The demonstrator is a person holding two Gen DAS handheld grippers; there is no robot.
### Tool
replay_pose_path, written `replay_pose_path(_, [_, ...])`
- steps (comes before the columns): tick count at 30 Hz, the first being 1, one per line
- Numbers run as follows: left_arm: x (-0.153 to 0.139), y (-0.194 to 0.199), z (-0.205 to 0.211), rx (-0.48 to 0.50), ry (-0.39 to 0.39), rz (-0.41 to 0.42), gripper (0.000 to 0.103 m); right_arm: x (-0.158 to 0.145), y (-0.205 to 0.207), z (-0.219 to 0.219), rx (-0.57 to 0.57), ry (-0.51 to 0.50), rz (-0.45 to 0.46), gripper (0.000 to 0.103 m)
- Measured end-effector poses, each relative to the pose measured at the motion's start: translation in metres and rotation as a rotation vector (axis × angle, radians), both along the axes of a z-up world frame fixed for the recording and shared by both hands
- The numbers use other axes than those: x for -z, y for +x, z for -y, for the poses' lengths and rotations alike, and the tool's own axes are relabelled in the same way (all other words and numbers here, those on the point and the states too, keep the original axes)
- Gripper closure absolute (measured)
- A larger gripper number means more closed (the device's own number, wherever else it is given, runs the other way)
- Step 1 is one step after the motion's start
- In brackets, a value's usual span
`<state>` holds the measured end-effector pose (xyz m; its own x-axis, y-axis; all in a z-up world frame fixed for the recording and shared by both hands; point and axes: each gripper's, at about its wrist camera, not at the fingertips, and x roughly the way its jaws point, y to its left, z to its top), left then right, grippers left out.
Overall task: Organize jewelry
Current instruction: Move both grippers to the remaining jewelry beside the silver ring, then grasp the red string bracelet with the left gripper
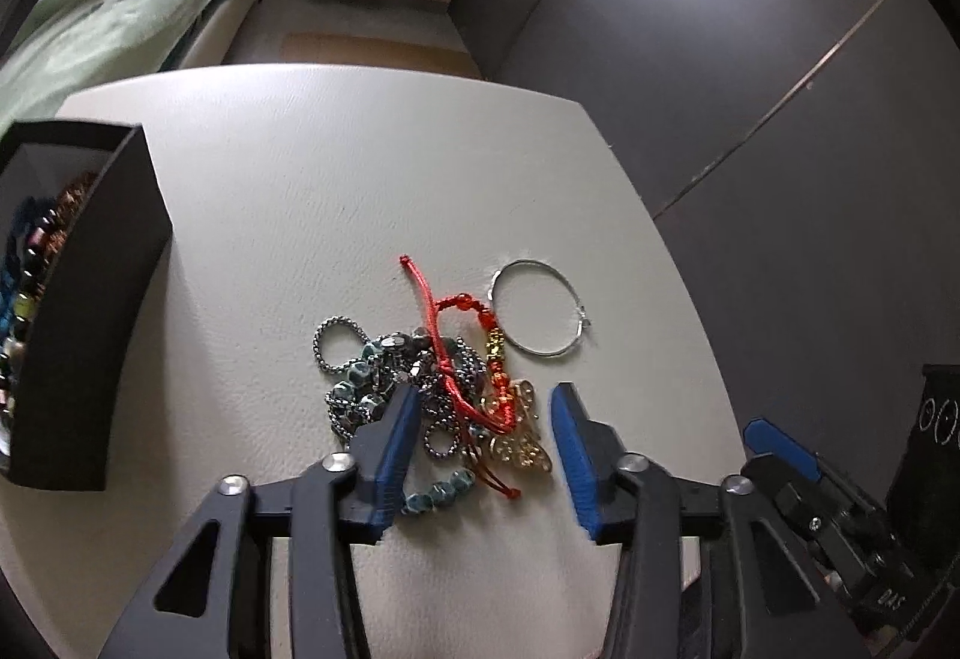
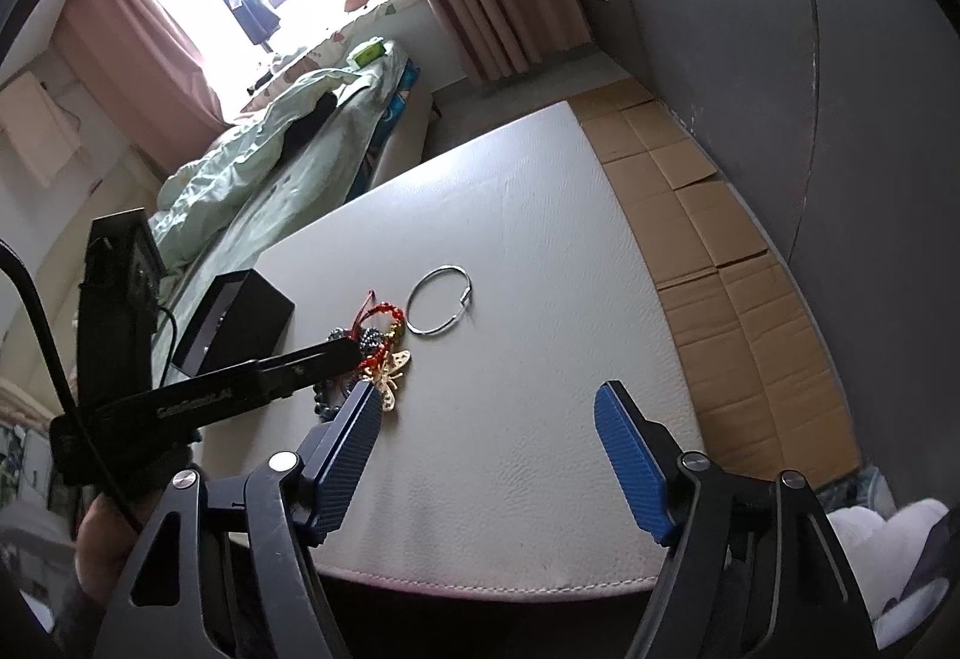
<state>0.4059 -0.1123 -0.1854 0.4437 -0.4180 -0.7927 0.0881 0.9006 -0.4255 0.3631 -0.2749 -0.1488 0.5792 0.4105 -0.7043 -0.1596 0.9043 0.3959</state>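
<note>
A tangled pile of jewelry (image 1: 432, 389) lies on the white table (image 1: 336, 191): bead bracelets, a metal chain, a red cord bracelet (image 1: 447, 335) and a gold butterfly piece (image 1: 525, 446). A thin silver hoop (image 1: 537, 308) lies just right of the pile. My left gripper (image 1: 483, 419) is open, its fingers straddling the near side of the pile. A black box (image 1: 84, 311) at the left holds several bracelets. My right gripper (image 2: 489, 416) is open and empty over bare table, right of the pile (image 2: 375, 359) and near of the hoop (image 2: 438, 302).
The left gripper's arm (image 2: 228, 395) crosses the right wrist view in front of the black box (image 2: 240, 320). The table's near edge (image 2: 480, 581) is close below. Cardboard (image 2: 720, 263) covers the floor on the right, and a bed (image 2: 270, 149) stands beyond the table.
</note>
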Motion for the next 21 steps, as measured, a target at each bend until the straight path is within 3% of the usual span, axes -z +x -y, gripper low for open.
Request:
replay_pose_path(1, [0.003,-0.001,-0.001,0.000,0.000,-0.008,0.078,0.001,0.001,-0.001,-0.001,-0.002,-0.003,0.029])
replay_pose_path(3, [0.005,-0.002,-0.004,-0.004,-0.007,-0.011,0.085,0.002,0.002,-0.003,-0.006,0.001,-0.007,0.029])
replay_pose_path(5, [0.004,-0.005,-0.007,-0.009,-0.016,-0.005,0.099,0.004,0.003,-0.006,-0.013,0.002,-0.011,0.029])
replay_pose_path(21, [-0.044,-0.021,-0.043,-0.038,-0.055,0.117,0.101,0.019,0.015,-0.057,-0.139,-0.036,-0.049,0.039])
